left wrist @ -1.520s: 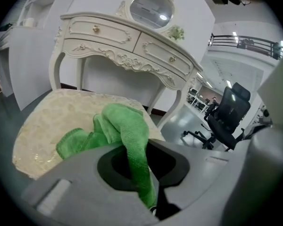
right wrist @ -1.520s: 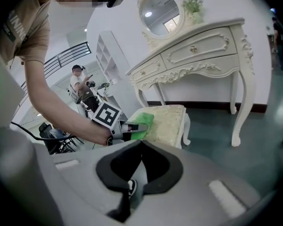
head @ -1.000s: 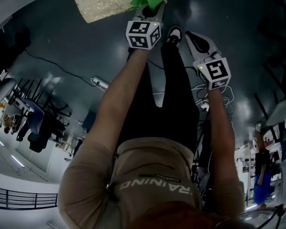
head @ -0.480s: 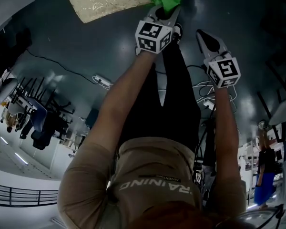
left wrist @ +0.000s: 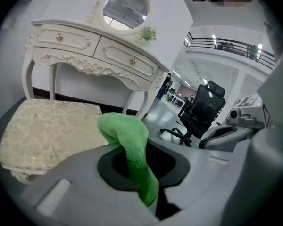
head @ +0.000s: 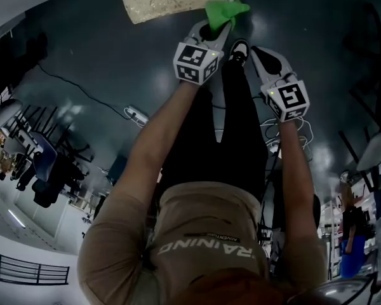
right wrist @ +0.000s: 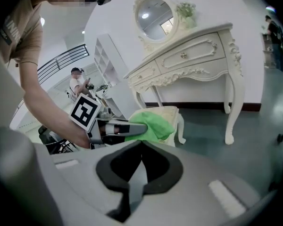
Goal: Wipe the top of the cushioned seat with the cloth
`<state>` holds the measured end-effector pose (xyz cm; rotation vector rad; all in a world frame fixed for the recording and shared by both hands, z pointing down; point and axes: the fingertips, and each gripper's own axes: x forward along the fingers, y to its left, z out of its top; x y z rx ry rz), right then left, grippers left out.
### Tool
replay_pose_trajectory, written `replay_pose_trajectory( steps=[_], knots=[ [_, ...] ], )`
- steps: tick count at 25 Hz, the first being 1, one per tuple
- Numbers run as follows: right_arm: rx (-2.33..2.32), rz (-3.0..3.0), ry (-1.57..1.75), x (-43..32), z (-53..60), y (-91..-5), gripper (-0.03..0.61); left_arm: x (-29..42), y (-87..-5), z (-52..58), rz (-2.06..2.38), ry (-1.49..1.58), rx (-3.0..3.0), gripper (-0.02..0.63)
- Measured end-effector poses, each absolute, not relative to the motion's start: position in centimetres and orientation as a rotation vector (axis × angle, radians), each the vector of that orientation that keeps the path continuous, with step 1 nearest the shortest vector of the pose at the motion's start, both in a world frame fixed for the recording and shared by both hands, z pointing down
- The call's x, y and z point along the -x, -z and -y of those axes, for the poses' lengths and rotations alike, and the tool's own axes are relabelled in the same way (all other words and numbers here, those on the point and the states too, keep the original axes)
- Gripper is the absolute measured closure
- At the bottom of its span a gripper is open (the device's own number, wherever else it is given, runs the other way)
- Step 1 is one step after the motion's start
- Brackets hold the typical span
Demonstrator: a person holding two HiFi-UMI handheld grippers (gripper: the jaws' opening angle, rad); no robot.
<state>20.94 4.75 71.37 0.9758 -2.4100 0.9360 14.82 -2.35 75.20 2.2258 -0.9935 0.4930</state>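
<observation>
Pinched tight between the fingers of the left gripper (head: 211, 29): the green cloth (left wrist: 126, 132), soft and bunched up, poking out past the tips. Just ahead of those fingers and a bit to their left: the cushioned seat (left wrist: 46, 126), pale and flat with a leafy pattern, its long side running off to the left. Hard to tell if touching. Right gripper (right wrist: 137, 168) closed on nothing, farther back. Probably next: down and left onto the seat top.
</observation>
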Motion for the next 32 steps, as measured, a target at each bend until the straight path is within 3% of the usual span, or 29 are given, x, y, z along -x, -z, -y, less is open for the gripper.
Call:
replay_pose_trajectory(
  steps=[13, 25, 32],
  knots=[
    [-1.179, 2.454, -0.819, -9.3, -11.8, -55.5, 0.577, 0.3, -58.2, -9.0, 1.128, -0.355, -2.298, 0.566],
    [-1.281, 2.476, -0.684, -3.6, -18.2, -40.2, 0.577, 9.4, -42.8, -16.2, 1.168, -0.329, -2.409, 0.566],
    [-1.232, 2.558, -0.636, -2.2, -22.1, -33.1, 0.577, 10.7, -35.3, -19.3, 1.22, -0.257, -2.395, 0.566]
  ],
)
